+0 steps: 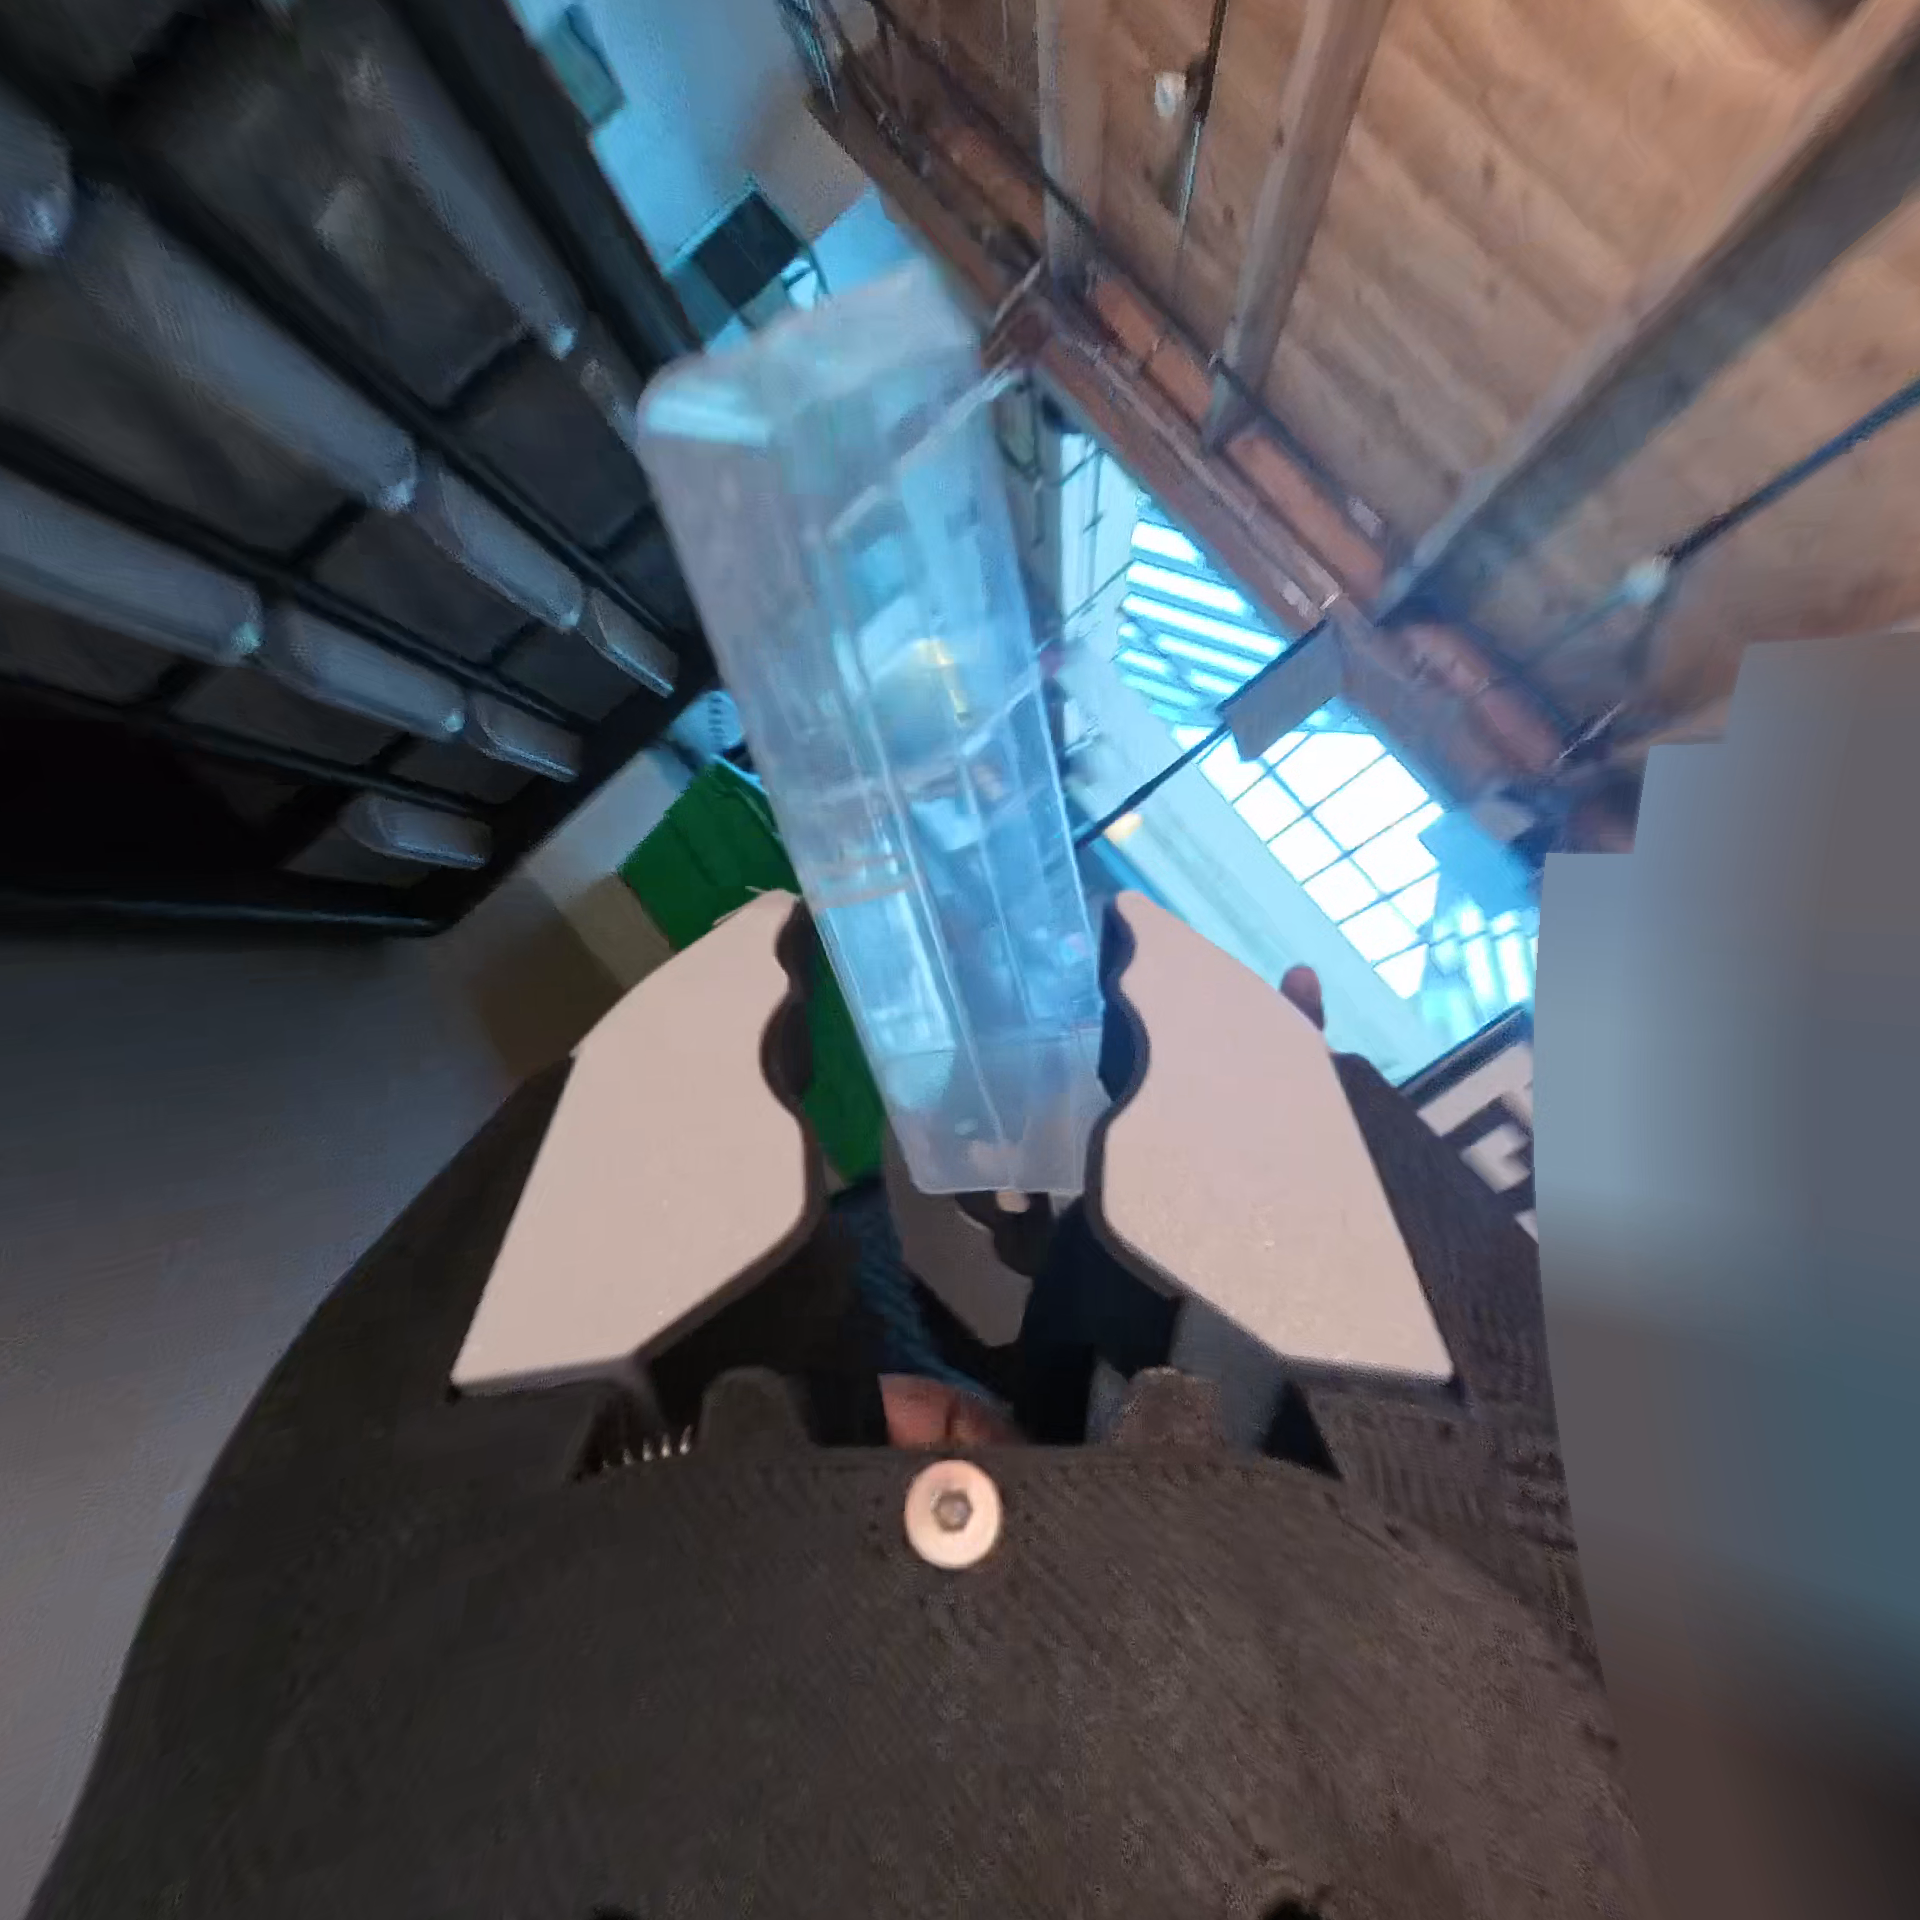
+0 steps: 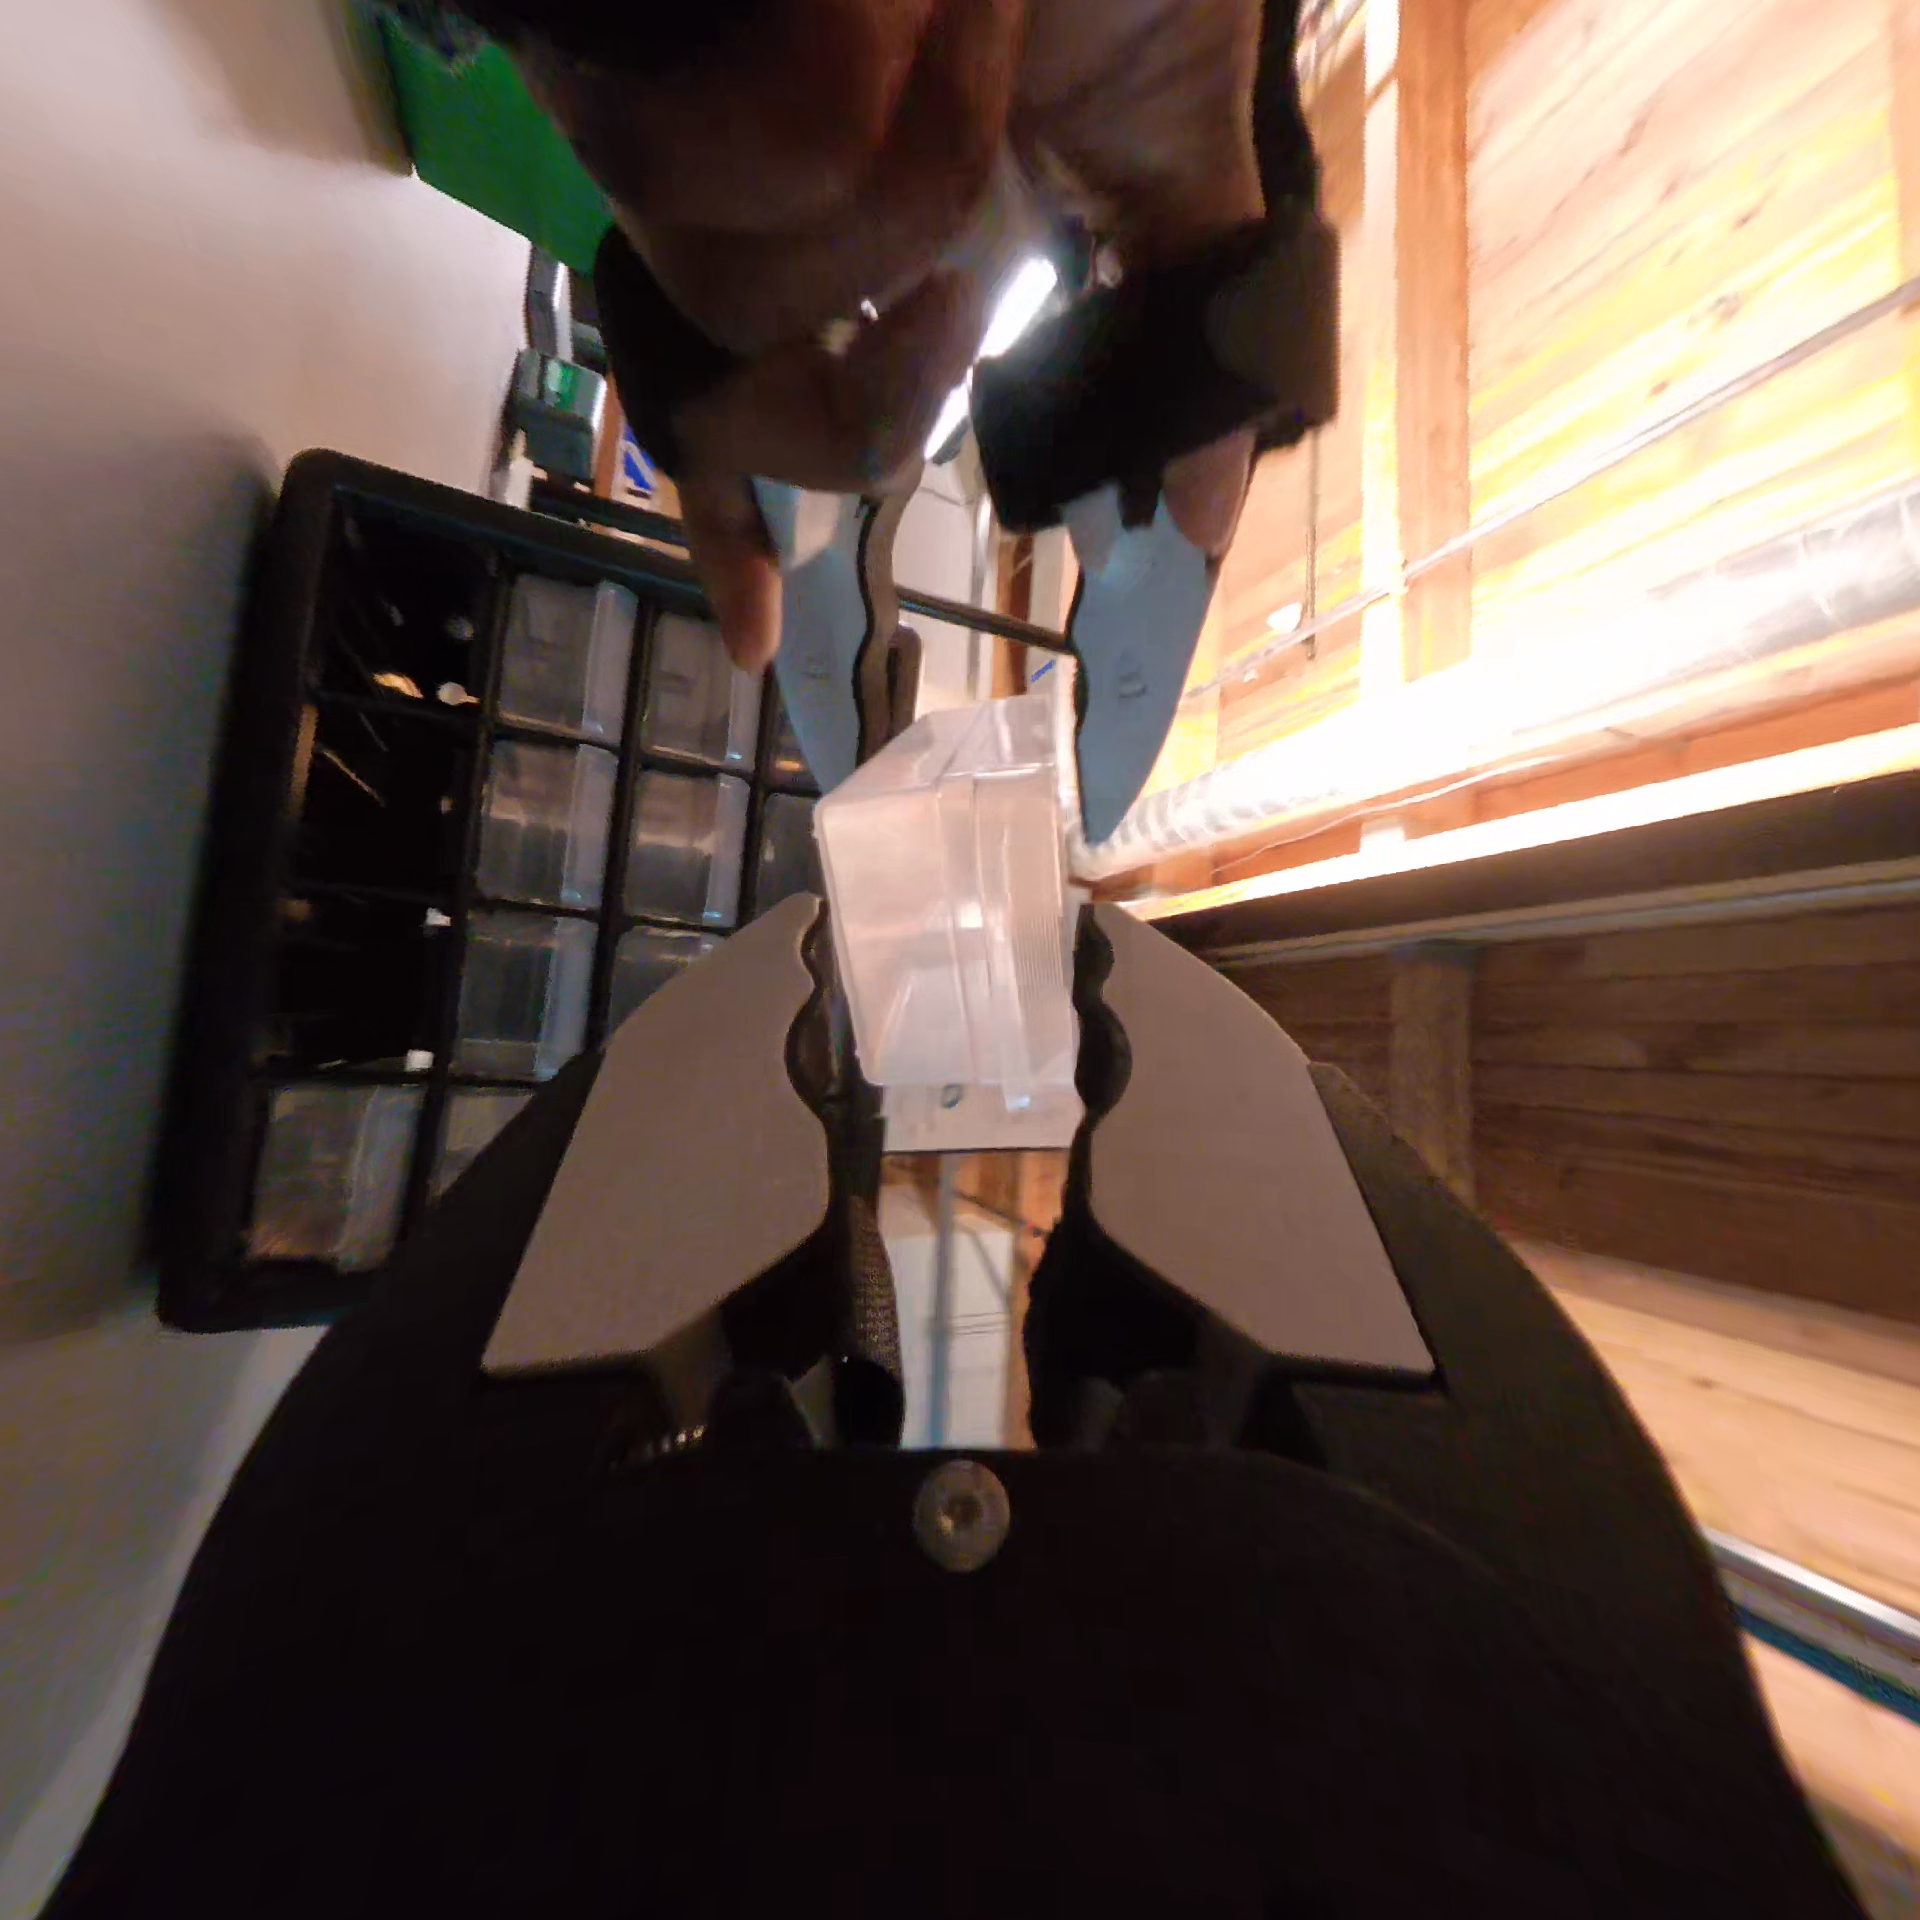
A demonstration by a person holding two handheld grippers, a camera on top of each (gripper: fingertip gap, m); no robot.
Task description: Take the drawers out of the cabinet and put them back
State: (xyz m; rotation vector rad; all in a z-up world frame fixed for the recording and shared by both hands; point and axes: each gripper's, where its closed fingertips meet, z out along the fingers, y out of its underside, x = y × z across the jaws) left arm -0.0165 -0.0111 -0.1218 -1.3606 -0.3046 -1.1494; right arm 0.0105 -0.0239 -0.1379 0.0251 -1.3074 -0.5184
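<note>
Left wrist view centre: both grippers' jaws pinch one clear drawer (image 1: 873,748), so align it squarely with an empty cabinet (image 2: 395,883) slot.

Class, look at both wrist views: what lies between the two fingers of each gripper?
The clear plastic drawer. In the right wrist view the right gripper and left gripper each hold an end; the left wrist view shows it too.

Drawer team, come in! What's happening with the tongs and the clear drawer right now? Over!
Left tongs and right tongs both shut on the clear drawer. Drawer out of the black cabinet, held in the air. Nothing in the way.
</note>
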